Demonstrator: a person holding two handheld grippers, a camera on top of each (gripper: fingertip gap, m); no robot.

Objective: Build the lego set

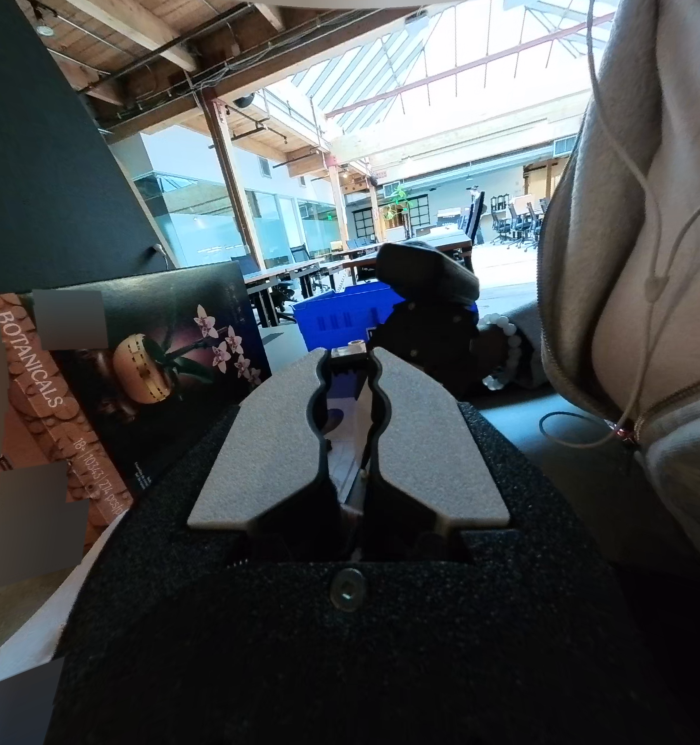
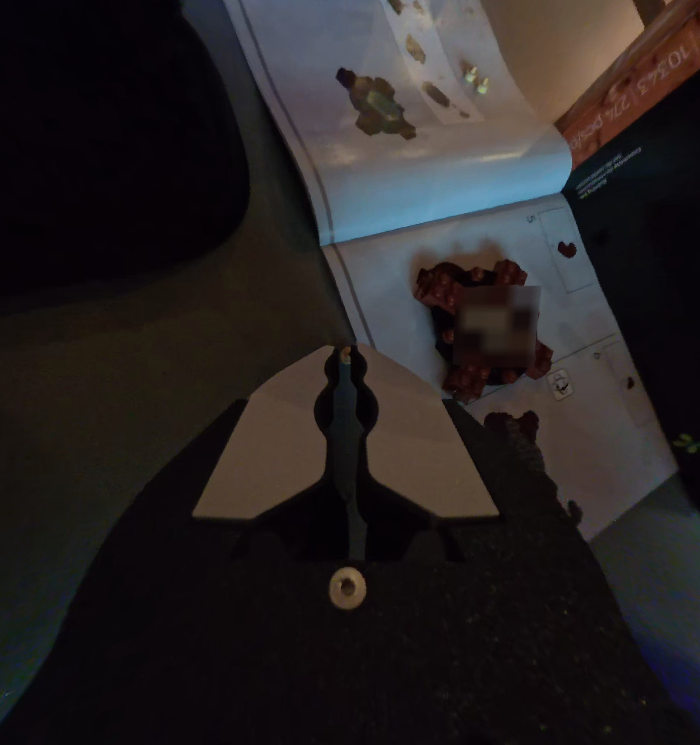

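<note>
My left gripper (image 1: 349,358) is shut on a small brick (image 1: 349,354) with a tan, studded top and a dark underside, pinched at the very fingertips and held up in the air. Behind it is the black body of the other gripper (image 1: 428,322), held by a hand with a white bead bracelet (image 1: 509,346). My right gripper (image 2: 345,356) is nearly closed on a tiny tan piece (image 2: 345,354) at its tips, over the dark table beside an open instruction booklet (image 2: 441,181). A brown brick build (image 2: 473,278) lies on the booklet's page, to the right of the tips.
A dark box with orchid pictures (image 1: 159,363) stands at the left and shows again in the right wrist view (image 2: 654,282). A blue bin (image 1: 340,318) is behind the left fingertips. A person's grey hooded jacket (image 1: 642,242) fills the right side. There is about 15 cm between the tips of the two grippers.
</note>
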